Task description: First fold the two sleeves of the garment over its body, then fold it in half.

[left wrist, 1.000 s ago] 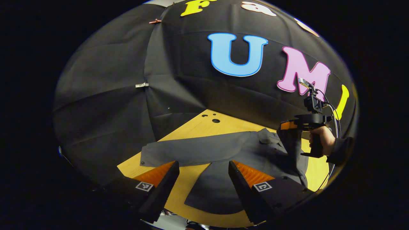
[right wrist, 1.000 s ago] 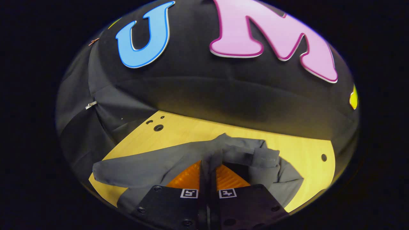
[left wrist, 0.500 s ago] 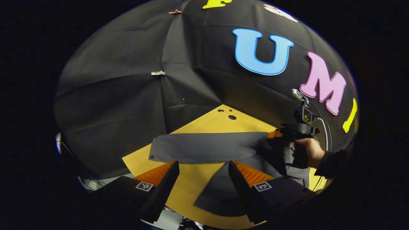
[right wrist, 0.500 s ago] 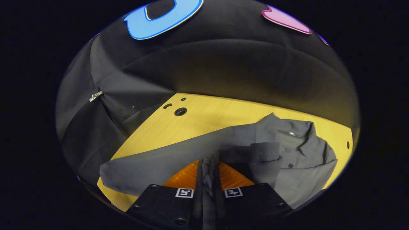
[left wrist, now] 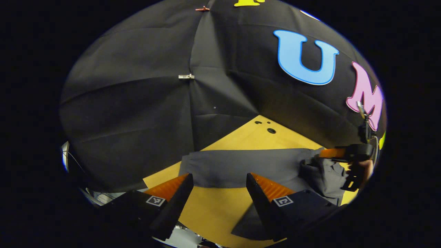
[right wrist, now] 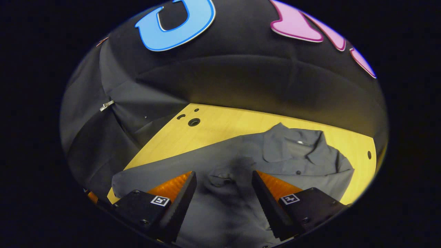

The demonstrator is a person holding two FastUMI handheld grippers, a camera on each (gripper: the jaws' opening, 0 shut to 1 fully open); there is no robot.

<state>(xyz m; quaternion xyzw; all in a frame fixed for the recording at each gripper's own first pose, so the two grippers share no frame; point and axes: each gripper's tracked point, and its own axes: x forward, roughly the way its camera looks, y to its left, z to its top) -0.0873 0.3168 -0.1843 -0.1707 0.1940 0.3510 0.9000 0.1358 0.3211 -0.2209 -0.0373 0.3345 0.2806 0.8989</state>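
A grey button-up shirt lies flat on the wooden table, collar toward the far side. One sleeve's cuff rests folded on the body, just beyond my right gripper, which is open with nothing between its fingers. The other sleeve stretches out to the left across the table. In the left gripper view that sleeve lies straight ahead of my open, empty left gripper, which hovers above the table. The right gripper and the hand holding it are over the shirt at the far right.
Black cloth walls close the booth behind and to the left of the table. A few round holes mark the table's far left corner. The table's near edge lies just below my left gripper.
My right gripper has opened and let go of the sleeve, which now lies on the shirt's body. My left gripper has swung leftward, staying open.
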